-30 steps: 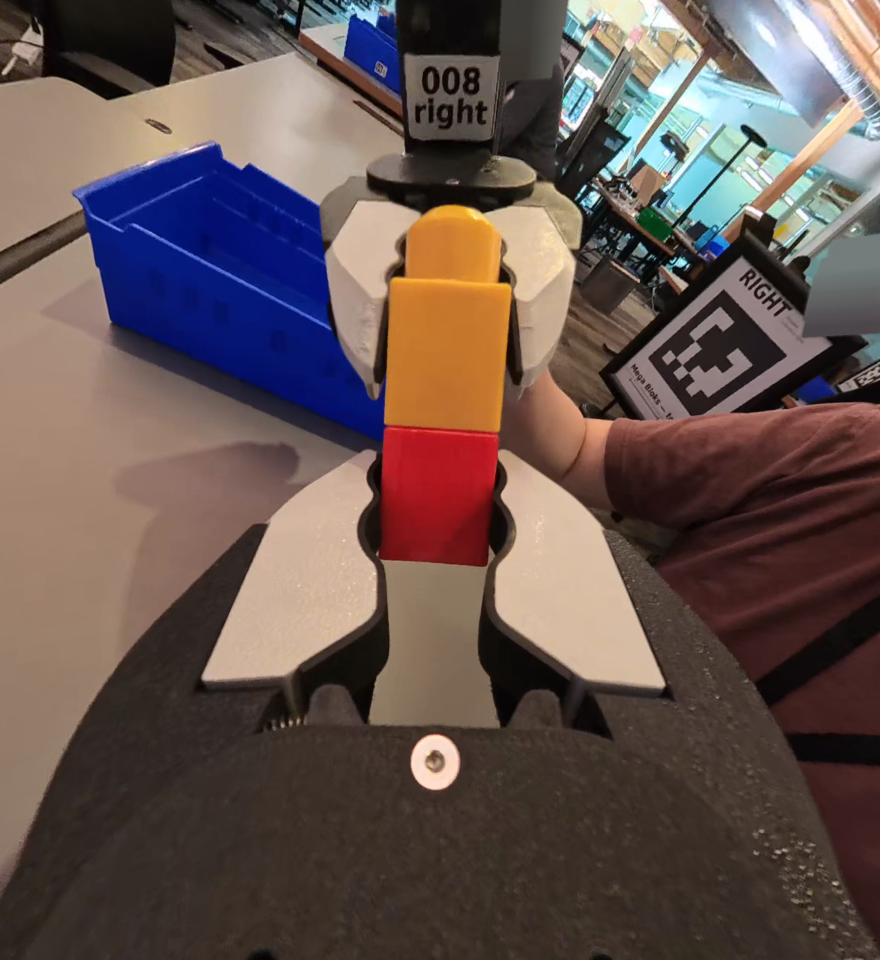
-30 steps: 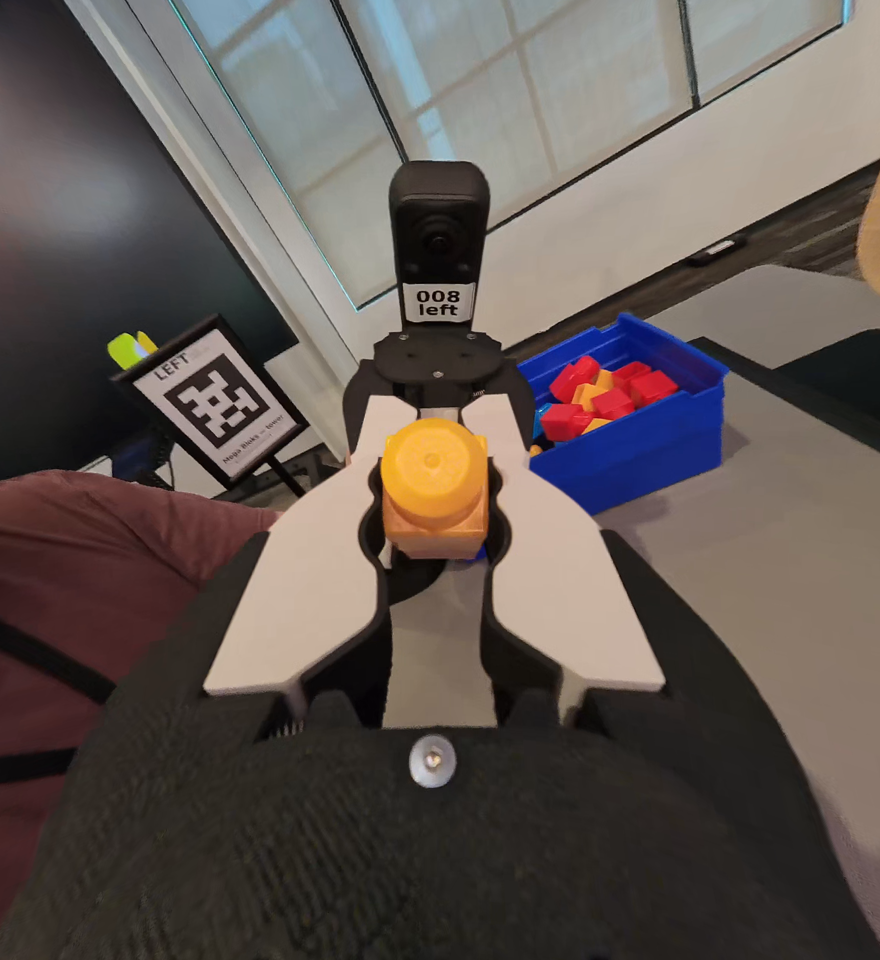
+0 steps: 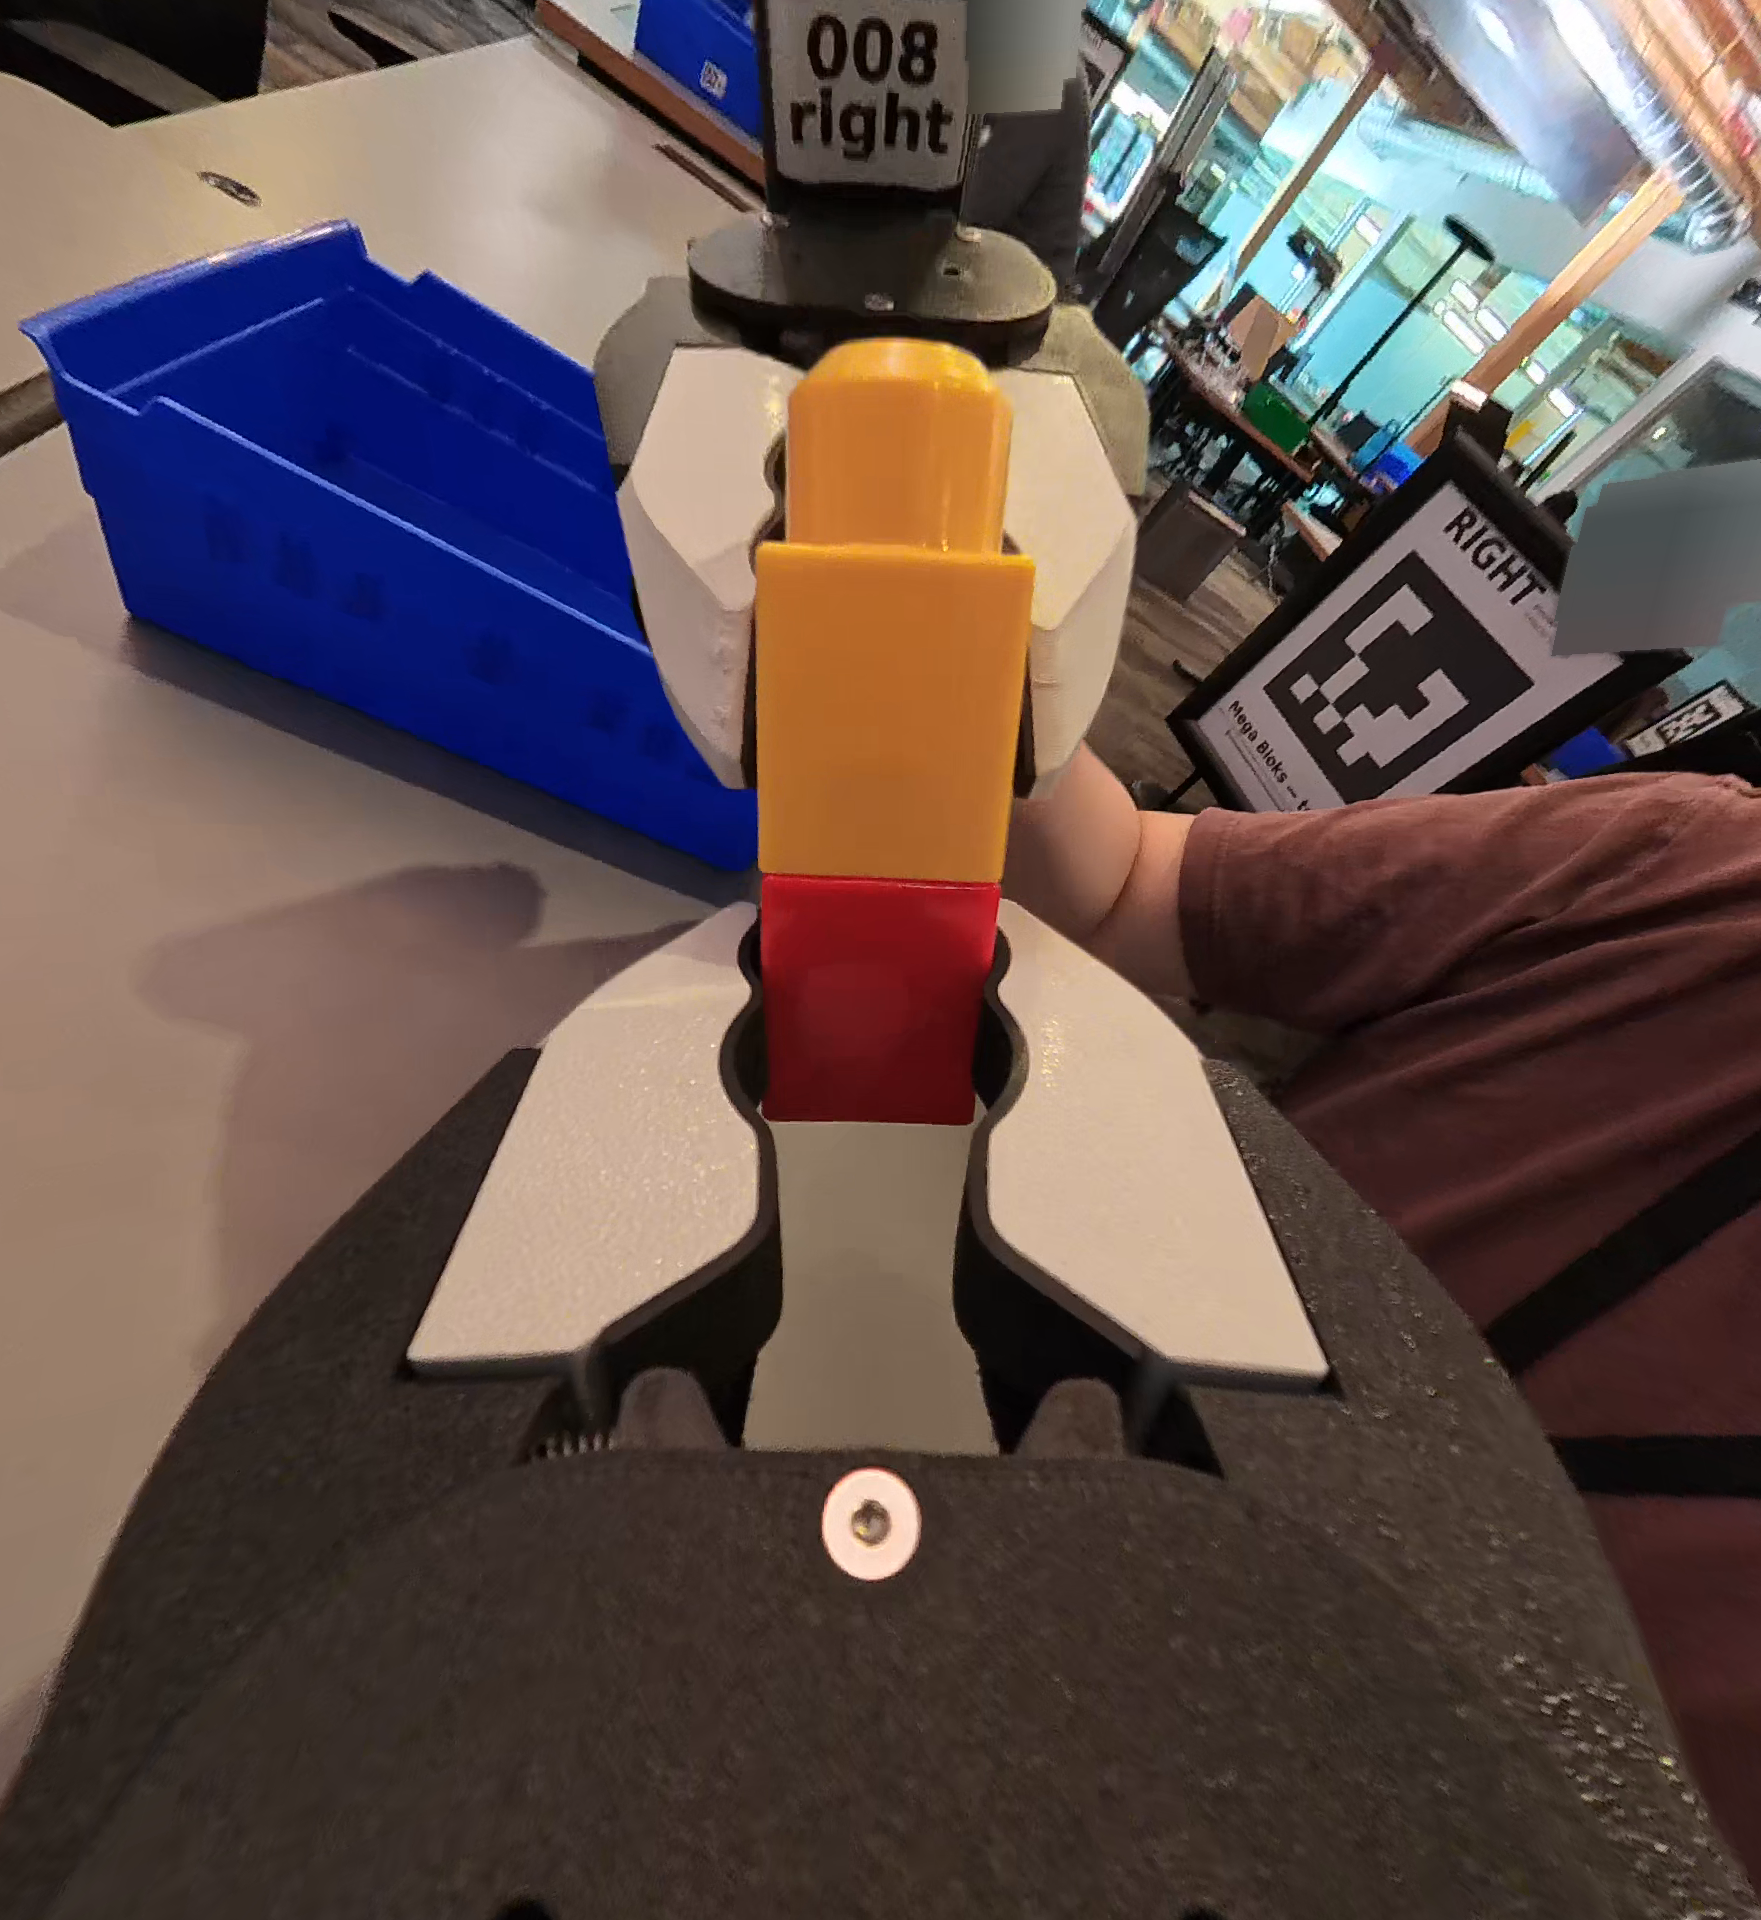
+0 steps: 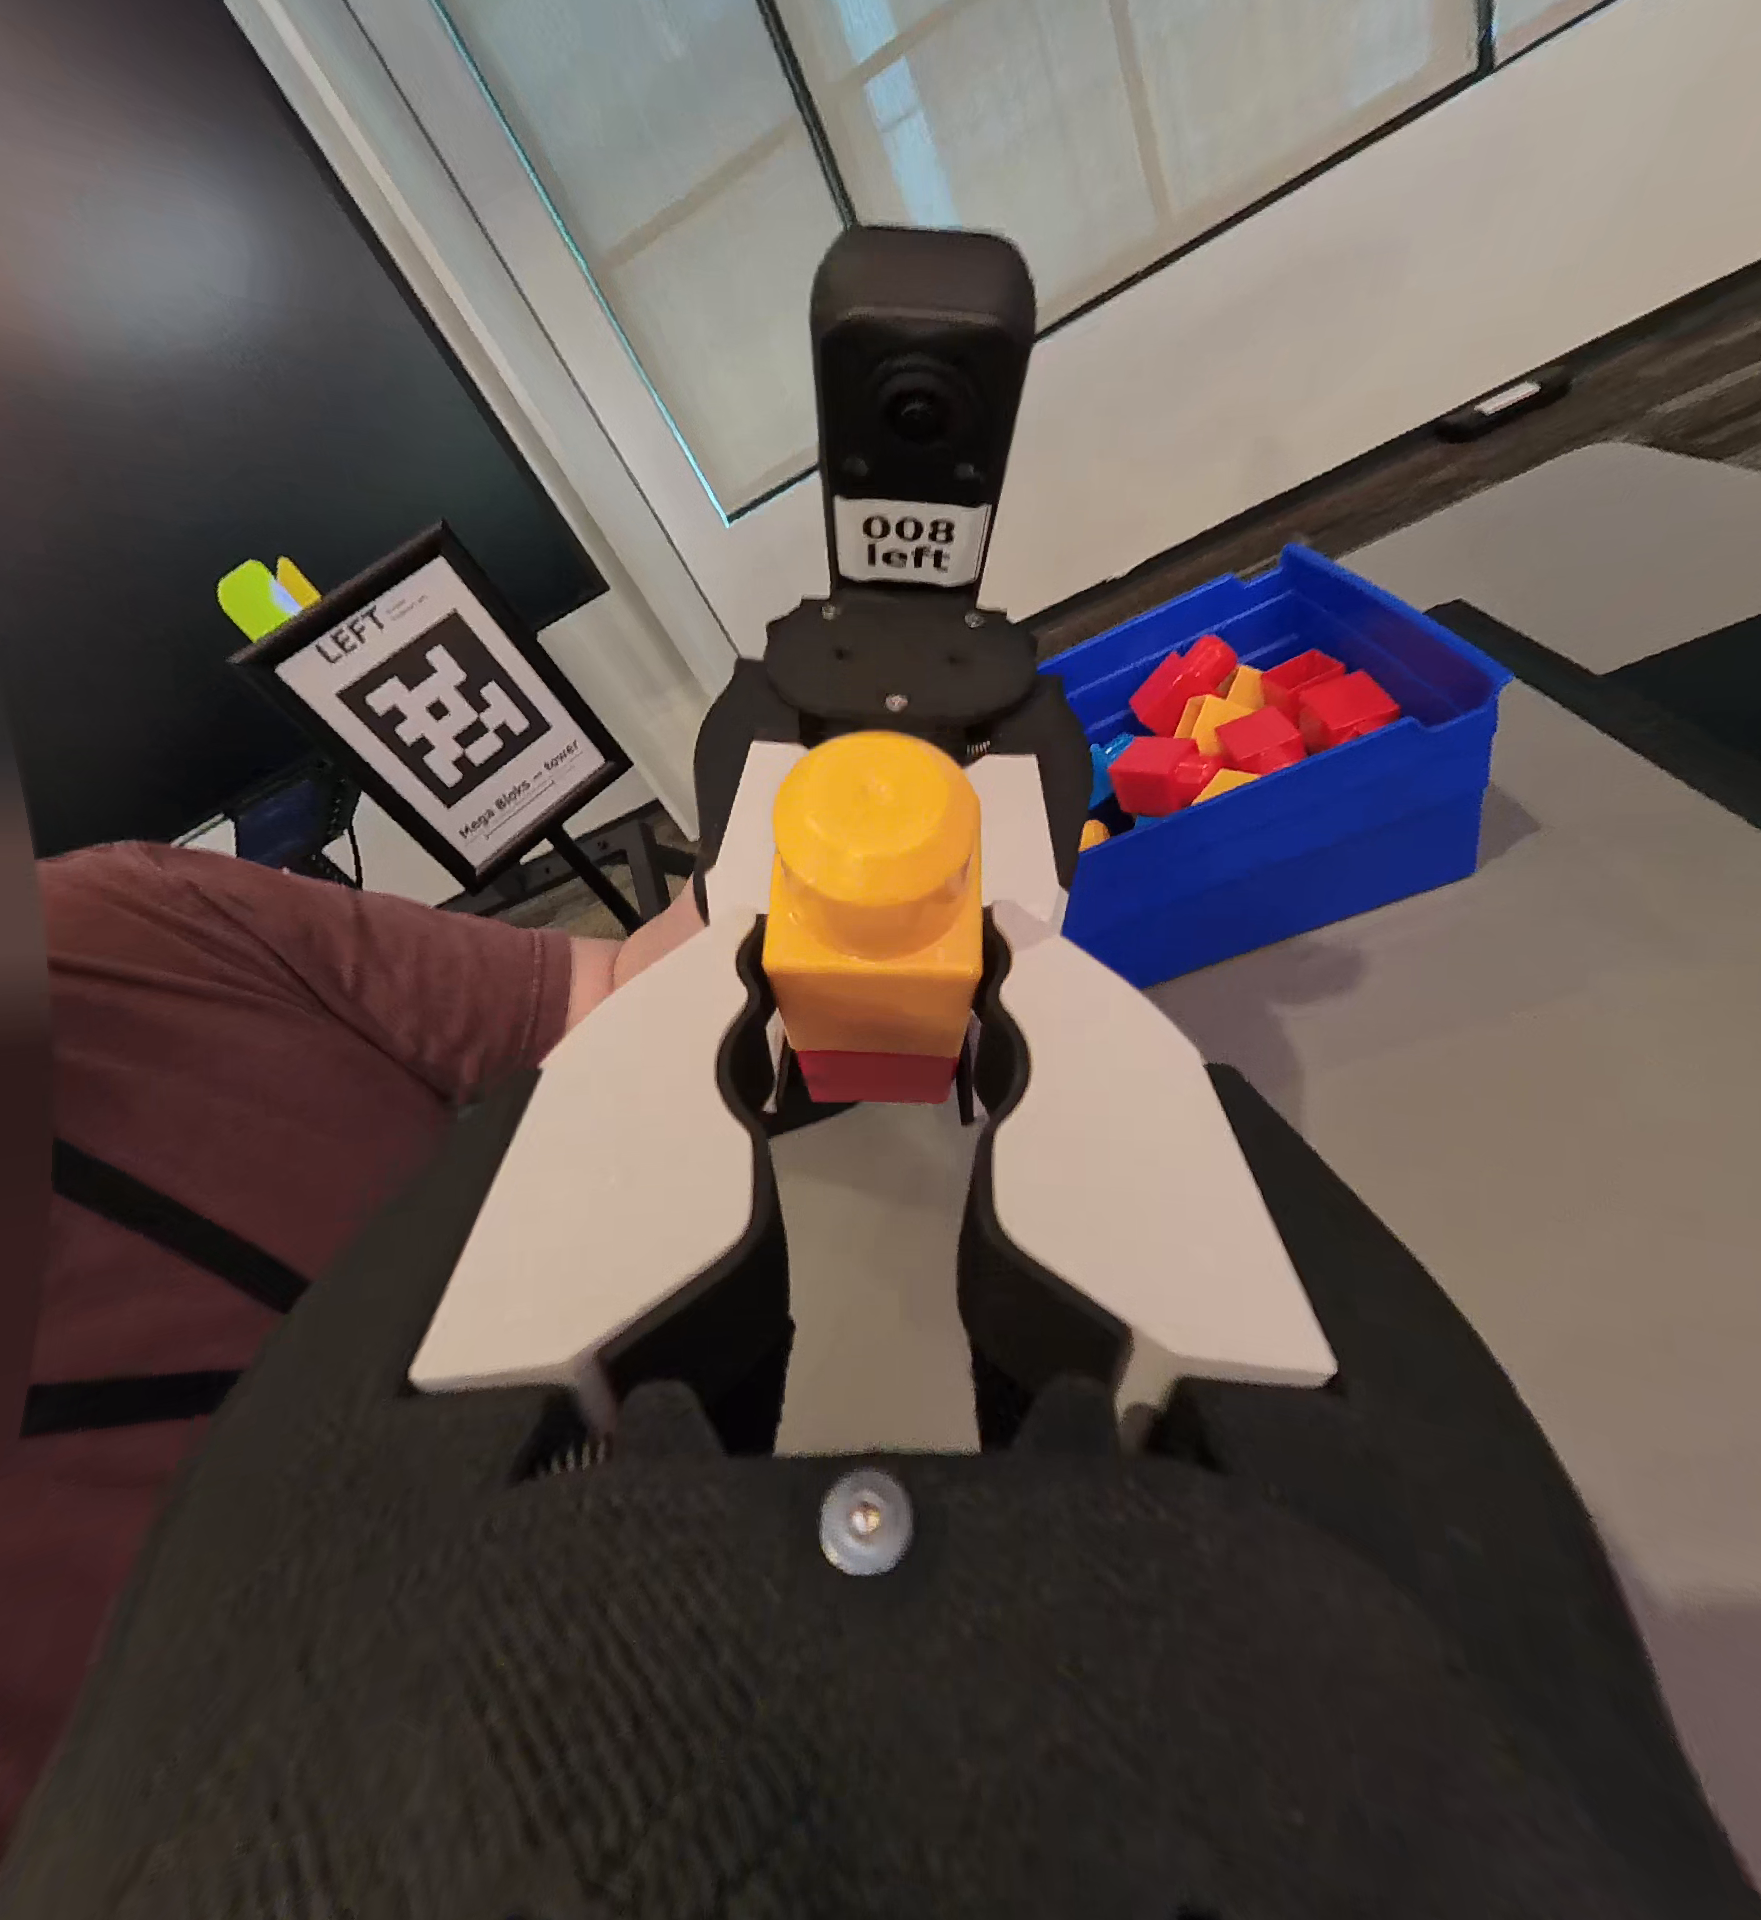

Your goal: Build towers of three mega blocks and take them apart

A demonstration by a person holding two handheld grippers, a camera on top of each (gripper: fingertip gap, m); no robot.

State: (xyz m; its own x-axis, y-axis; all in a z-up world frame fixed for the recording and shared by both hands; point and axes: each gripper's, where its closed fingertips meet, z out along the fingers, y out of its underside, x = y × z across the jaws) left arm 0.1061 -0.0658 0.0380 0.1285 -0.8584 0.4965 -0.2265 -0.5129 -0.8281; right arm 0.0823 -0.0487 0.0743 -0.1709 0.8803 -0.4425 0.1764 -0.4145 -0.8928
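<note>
Blocks, left wrist view: yellow block [image 3: 891, 717] plugged onto red block [image 3: 871, 1013], one straight stack running dead ahead from left gripper [image 3: 871, 1023] to right gripper [image 3: 886, 644].
Long axis, left wrist view: along the left gripper's own line of sight, stud end farthest off.
Left gripper, left wrist view: part-way closed, fingers [image 3: 647, 1049] tight on both flanks of the red block.
Right gripper, left wrist view: facing in from the far end, nose to nose, fingers either side of the yellow block.
Bin, left wrist view: blue bin [image 3: 356, 540] on table [image 3: 180, 1039], left of the stack, well apart from it.

Blocks, right wrist view: yellow block [image 4: 871, 966] nearest, stud pointing back at the camera; red block [image 4: 871, 1075] beyond it, seam just past the fingertips.
Right gripper, right wrist view: right gripper [image 4: 871, 997] part-way closed, fingers [image 4: 647, 1039] pressed on the yellow block's sides.
Left gripper, right wrist view: straight opposite, on the same axis, grip end hidden behind the stack.
Bin, right wrist view: bin [image 4: 1291, 894] of loose blocks, right of the stack.
Nearer gripper: neither; one block apiece.
Likely step: either pressing home or pulling apart, cannot tell which; both run along the shared axis.
</note>
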